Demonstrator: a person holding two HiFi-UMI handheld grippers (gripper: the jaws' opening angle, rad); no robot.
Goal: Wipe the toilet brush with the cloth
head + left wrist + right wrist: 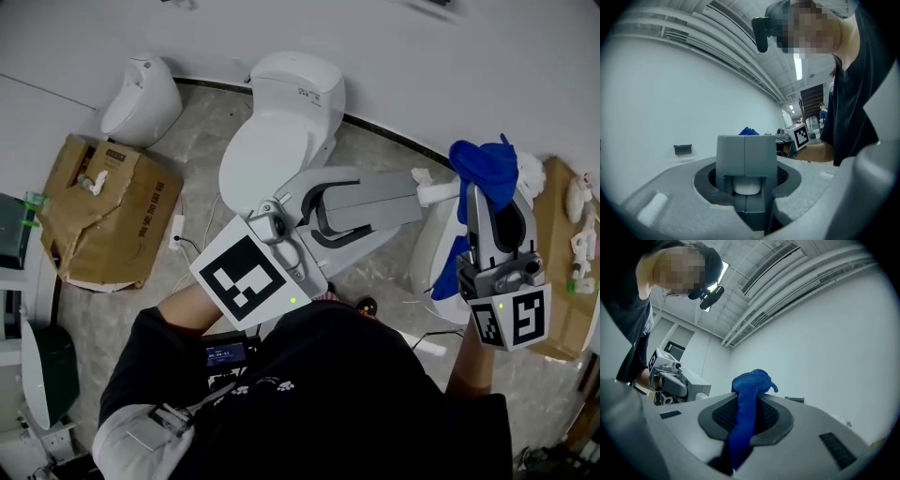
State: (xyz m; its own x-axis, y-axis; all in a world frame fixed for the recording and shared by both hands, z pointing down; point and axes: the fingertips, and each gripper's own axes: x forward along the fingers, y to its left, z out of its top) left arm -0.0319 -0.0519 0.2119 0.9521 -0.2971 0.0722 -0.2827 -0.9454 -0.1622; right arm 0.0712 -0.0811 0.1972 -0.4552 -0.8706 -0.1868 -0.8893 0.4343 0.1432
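Observation:
In the head view my left gripper (422,195) reaches to the right, shut on the white handle of the toilet brush (441,192). The left gripper view shows the handle's rounded white end (746,187) clamped between the grey pads. My right gripper (487,197) is shut on the blue cloth (486,169), which is bunched over the brush just past the handle. A white tuft (532,172) shows beyond the cloth. In the right gripper view the cloth (749,394) runs down between the jaws and bulges above them. What lies under the cloth is hidden.
A white toilet (281,122) stands on the floor ahead, with a white urinal-like fixture (141,98) at the far left. A torn cardboard box (108,211) lies at the left, another (562,281) at the right. A white container (433,258) sits under the right gripper.

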